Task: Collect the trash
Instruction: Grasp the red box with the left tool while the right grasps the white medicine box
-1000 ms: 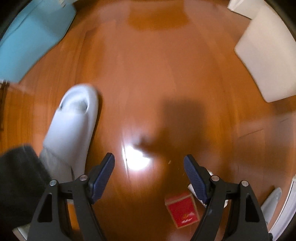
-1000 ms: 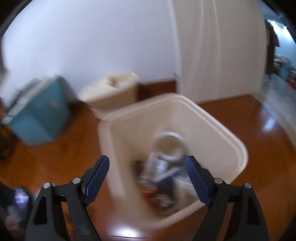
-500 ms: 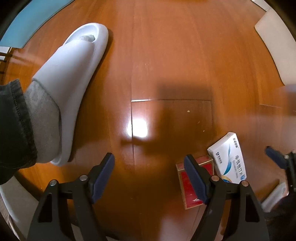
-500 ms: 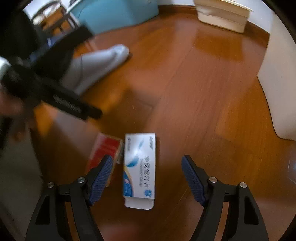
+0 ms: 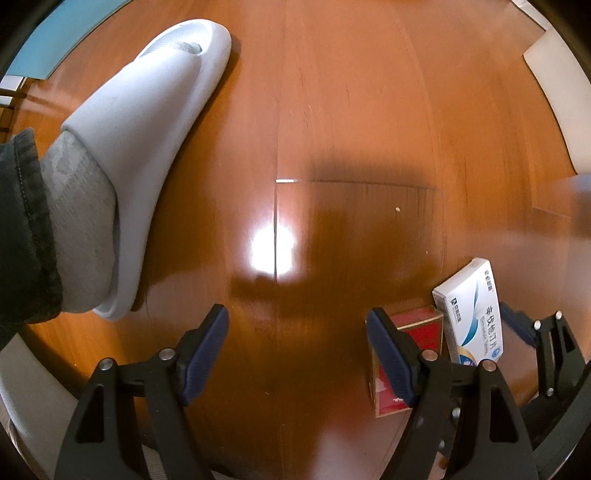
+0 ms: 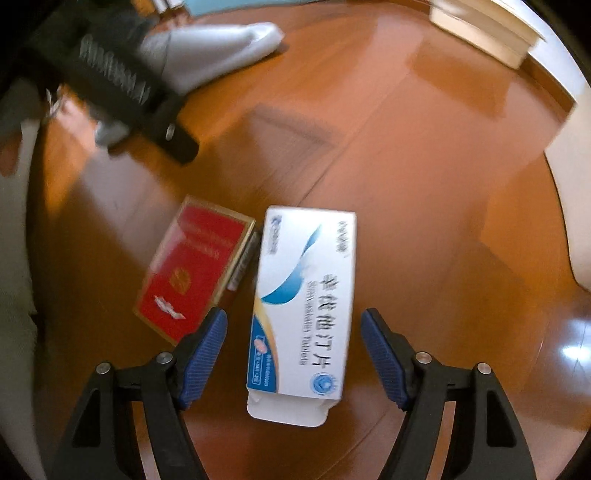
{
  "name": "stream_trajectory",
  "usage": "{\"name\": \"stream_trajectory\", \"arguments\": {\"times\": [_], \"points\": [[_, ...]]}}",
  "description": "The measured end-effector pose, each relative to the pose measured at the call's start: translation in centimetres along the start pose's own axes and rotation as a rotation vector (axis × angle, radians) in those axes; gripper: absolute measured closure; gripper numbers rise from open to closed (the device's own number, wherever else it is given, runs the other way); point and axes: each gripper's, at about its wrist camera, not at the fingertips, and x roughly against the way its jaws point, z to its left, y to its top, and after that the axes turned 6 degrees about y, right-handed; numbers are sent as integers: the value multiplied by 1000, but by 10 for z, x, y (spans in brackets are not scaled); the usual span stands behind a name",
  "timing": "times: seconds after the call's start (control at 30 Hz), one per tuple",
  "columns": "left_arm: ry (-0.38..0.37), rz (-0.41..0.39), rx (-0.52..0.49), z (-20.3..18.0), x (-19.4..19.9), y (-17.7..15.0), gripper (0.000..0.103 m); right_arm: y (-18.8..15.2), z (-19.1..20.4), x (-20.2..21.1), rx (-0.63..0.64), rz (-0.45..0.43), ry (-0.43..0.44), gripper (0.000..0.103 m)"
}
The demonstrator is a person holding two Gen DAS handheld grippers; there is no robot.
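A white and blue medicine box (image 6: pixel 306 306) lies flat on the wooden floor, its end flap open toward me. A red box (image 6: pixel 192 269) lies right beside it on its left. My right gripper (image 6: pixel 293 354) is open, its fingers on either side of the medicine box's near half. In the left wrist view both boxes lie at the lower right: the red box (image 5: pixel 424 328) partly behind my right finger, the medicine box (image 5: pixel 472 310) beyond it. My left gripper (image 5: pixel 297 350) is open and empty over bare floor. The right gripper (image 5: pixel 543 343) shows at that view's right edge.
The person's foot in a white slipper (image 5: pixel 147 122) and grey sock stands on the floor at the left. A white wall or cabinet (image 6: pixel 569 155) borders the floor on the right. A cream bin (image 6: pixel 487 33) sits at the far back.
The right gripper swung away from the trash bin and came down over the medicine box, which now sits between its fingers. The left gripper lowered toward the floor; both boxes came closer.
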Motion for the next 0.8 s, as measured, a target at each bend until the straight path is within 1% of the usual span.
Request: {"name": "stream_trajectory", "arguments": {"times": [0.1,0.13,0.17,0.3,0.33,0.4,0.47,0.57,0.6,0.67,0.73,0.8], "points": [[-5,13,0,0,-6,-6,26,1,9,-4,70,-7,-71,28],[-9,18,-4,-2,-8,-8,26,2,9,-3,74,-12,-72,40],[-14,23,-11,-2,-13,-7,26,4,8,0,75,-22,-73,50],[-35,48,-18,-13,-18,-19,26,5,-9,11,20,-23,-60,51],[-41,50,-15,-15,-18,-20,26,5,-13,15,5,-34,-58,51],[-66,62,-3,-24,-20,-25,26,4,-31,37,-73,-97,-52,51],[-98,72,42,-29,-24,-27,25,5,-50,53,-143,-134,-71,50],[-151,106,150,-29,-32,-28,22,0,-78,72,-260,-171,-88,50],[-158,115,169,-30,-36,-28,16,-3,-86,76,-292,-177,-89,50],[-154,102,175,-31,-41,-29,0,-8,-93,80,-318,-185,-93,50],[-144,84,174,-32,-47,-27,0,-13,-91,85,-327,-189,-93,50],[-129,89,180,-34,-55,-31,0,-12,-90,89,-329,-194,-89,50]]}}
